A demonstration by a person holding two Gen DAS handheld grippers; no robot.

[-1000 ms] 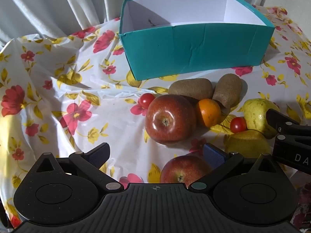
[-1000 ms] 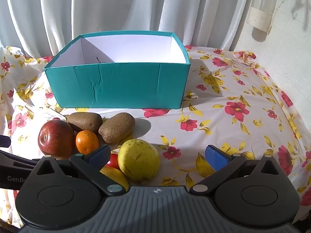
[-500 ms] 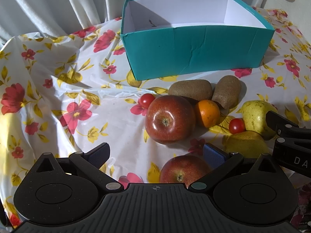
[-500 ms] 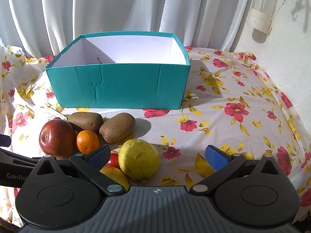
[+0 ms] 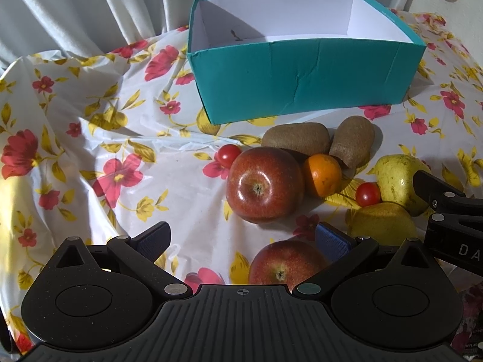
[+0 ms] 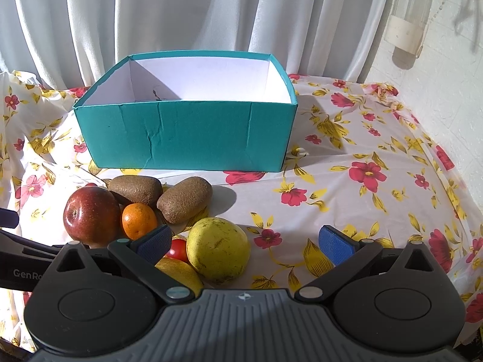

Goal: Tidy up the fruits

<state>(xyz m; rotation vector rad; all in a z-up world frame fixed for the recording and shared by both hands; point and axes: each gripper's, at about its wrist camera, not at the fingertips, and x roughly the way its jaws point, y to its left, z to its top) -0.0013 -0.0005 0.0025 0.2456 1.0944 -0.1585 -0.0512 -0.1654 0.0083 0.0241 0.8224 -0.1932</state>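
An empty teal box stands at the back of the floral tablecloth. In front of it lie two kiwis, a big red apple, an orange, two cherry tomatoes and two yellow-green pears. A second red apple lies just ahead of my left gripper, which is open and holds nothing. My right gripper is open above the nearer pear, holding nothing.
White curtains hang behind the table. A white wall closes the right side. The cloth left of the fruit and the cloth right of it hold no objects. The other gripper's black body shows at the right edge.
Both views have shifted slightly, so the box and fruit sit a little lower in frame. Nothing was grasped or moved.
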